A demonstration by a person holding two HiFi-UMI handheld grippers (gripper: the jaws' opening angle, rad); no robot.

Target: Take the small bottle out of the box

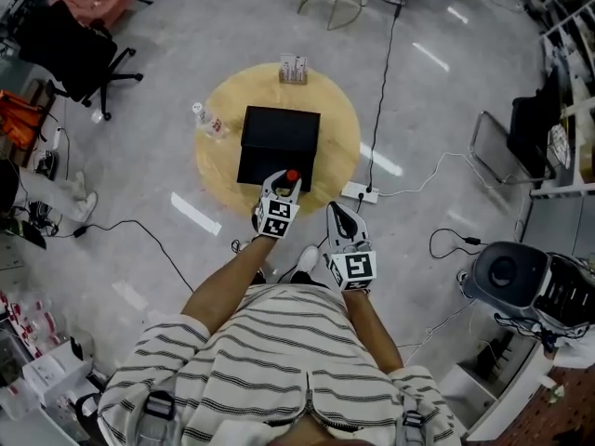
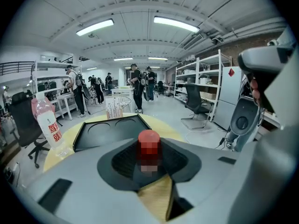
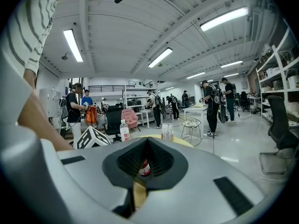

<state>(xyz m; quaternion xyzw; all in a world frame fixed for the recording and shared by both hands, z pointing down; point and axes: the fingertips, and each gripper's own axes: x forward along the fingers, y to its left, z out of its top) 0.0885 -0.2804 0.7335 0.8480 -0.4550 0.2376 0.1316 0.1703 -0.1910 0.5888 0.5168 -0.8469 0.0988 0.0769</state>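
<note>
Already my left gripper (image 1: 283, 186) is clamped on the small bottle (image 1: 292, 176), red cap up, mid-frame over the black box's (image 1: 279, 142) near edge. I judge it still needs carrying clear. My right gripper (image 1: 336, 212), lower right, is closed and empty.

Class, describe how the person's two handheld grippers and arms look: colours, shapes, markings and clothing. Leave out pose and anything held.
The left gripper and right gripper have smooth pale grey bodies that taper to two jaws. The jaws are lined with black ribbed pads. Each gripper carries a white cube printed with black square markers. The person wears a short-sleeved shirt with white and dark stripes.
</note>
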